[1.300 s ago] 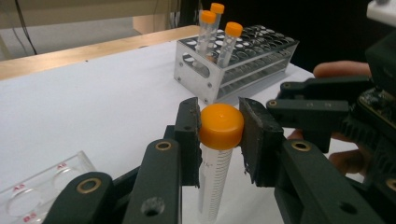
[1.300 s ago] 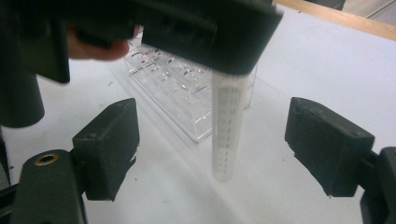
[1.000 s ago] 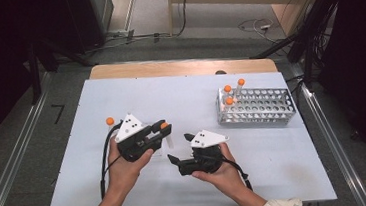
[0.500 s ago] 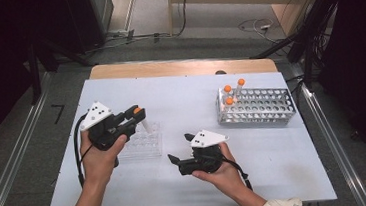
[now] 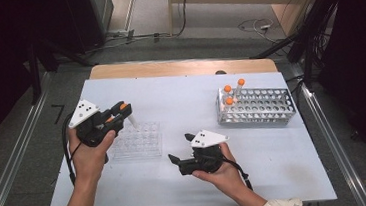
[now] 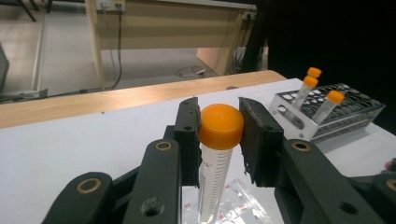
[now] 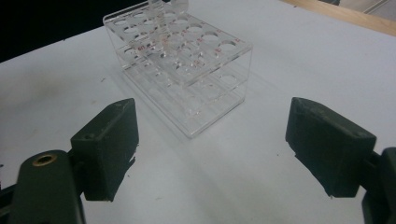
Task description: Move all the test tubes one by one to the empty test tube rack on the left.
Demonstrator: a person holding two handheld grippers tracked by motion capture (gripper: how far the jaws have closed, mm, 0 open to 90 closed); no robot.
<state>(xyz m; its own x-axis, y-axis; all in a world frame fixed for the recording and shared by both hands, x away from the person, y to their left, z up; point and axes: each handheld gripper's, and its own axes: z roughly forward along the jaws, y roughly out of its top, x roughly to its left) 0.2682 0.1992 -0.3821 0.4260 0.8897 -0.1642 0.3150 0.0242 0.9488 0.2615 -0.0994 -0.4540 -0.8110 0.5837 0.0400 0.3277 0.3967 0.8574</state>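
Left gripper [image 5: 121, 110], clamped on the orange-capped tube [image 6: 216, 140], has swung left over the clear rack [image 5: 139, 142] (insertion next); right gripper [image 5: 182, 158] gapes empty.

Lighting's pretty even from overhead, so the white table [image 5: 180, 93] comes out bright with only soft shadows, while the room edges in the high view drop to near black. Everything's a bit soft and low-res, and the clear rack [image 7: 182, 70] looks washed out against the white.
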